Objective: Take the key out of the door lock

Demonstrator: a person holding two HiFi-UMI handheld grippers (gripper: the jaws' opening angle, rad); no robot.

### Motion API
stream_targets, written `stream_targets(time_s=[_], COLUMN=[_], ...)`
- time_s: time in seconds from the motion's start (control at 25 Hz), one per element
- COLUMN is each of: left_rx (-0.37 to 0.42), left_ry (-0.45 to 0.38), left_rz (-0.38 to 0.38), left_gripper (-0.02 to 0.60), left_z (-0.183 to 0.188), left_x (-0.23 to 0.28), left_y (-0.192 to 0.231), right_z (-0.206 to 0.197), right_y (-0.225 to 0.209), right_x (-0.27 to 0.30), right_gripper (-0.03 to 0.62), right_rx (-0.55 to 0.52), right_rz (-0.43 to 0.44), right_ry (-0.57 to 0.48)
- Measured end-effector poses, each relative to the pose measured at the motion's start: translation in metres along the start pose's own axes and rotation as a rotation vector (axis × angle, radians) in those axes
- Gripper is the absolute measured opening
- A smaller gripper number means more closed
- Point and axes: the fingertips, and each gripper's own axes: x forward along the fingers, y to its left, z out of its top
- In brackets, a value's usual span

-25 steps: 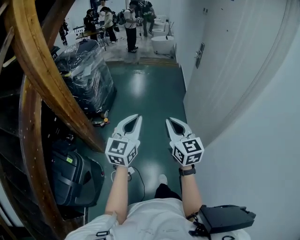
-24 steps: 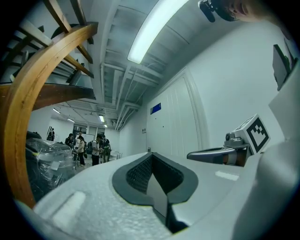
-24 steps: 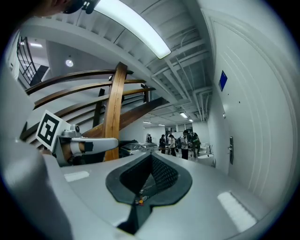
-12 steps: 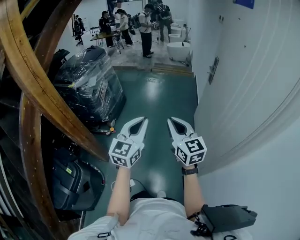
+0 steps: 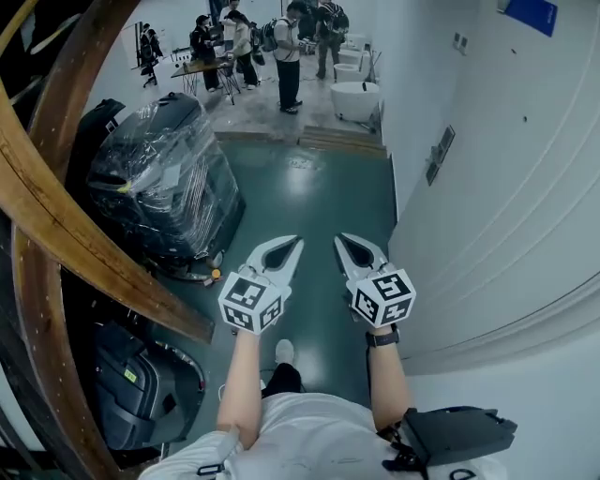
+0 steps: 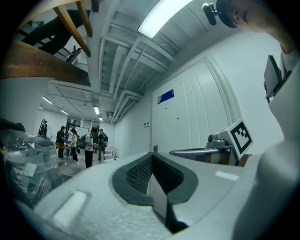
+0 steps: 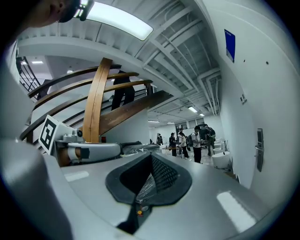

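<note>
Two shut, empty tools, the left hand-held gripper (image 5: 296, 241) and the right hand-held gripper (image 5: 340, 239), point flat ahead, likely because the door lock (image 5: 438, 156) on the right is far off, its key too small to see.

Grippers: two, left gripper (image 5: 294, 244) and right gripper (image 5: 342, 242). Door handle (image 5: 439, 155): one. Blue sign (image 5: 531, 14): one. Plastic-wrapped load (image 5: 159, 178): one. White tubs (image 5: 354, 98): two. Curved wooden beams (image 5: 84, 244): two. Black case (image 5: 131, 384): one. People (image 5: 286, 42) at far end: about five.

Glossy green floor (image 5: 309, 211), plastic-wrapped load (image 5: 159, 178), black case (image 5: 141, 384)
</note>
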Motion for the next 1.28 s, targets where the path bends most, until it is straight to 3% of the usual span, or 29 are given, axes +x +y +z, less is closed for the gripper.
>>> stream_targets(time_s=[0.12, 0.28, 0.32, 0.56, 0.72, 1.0, 1.28], left_rx=[0.031, 0.007, 0.007, -0.020, -0.042, -0.037, 0.025], left_ry=[-0.012, -0.055, -0.062, -0.093, -0.093, -0.122, -0.103], left_rz=[0.004, -0.020, -0.029, 0.009, 0.019, 0.009, 0.004], left_gripper=[0.000, 0.006, 0.032, 0.006, 0.006, 0.006, 0.006], left_z=[0.009, 0.031, 0.035, 0.033, 0.024, 0.025, 0.050], left_x=[0.025, 0.057, 0.062, 0.086, 0.111, 0.187, 0.296], left_y=[0.050, 0.111, 0.126, 0.208, 0.239, 0.302, 0.371], right_z=[0.011, 0.036, 0.041, 0.034, 0.033, 0.044, 0.088], right_y=[-0.016, -0.030, -0.030, -0.048, -0.076, -0.104, -0.186], right_x=[0.052, 0.120, 0.135, 0.204, 0.237, 0.333, 0.426], right_gripper=[0.006, 0.026, 0.025, 0.006, 0.006, 0.005, 0.006], right_rx=[-0.013, -0.067, -0.078, 0.008, 0.005, -0.041, -0.104], right_rz=[-0.020, -0.002, 0.006, 0.024, 0.012, 0.276, 0.319], right_ry=[-0.010, -0.013, -0.012, -0.006, -0.012, -0.105, -0.197])
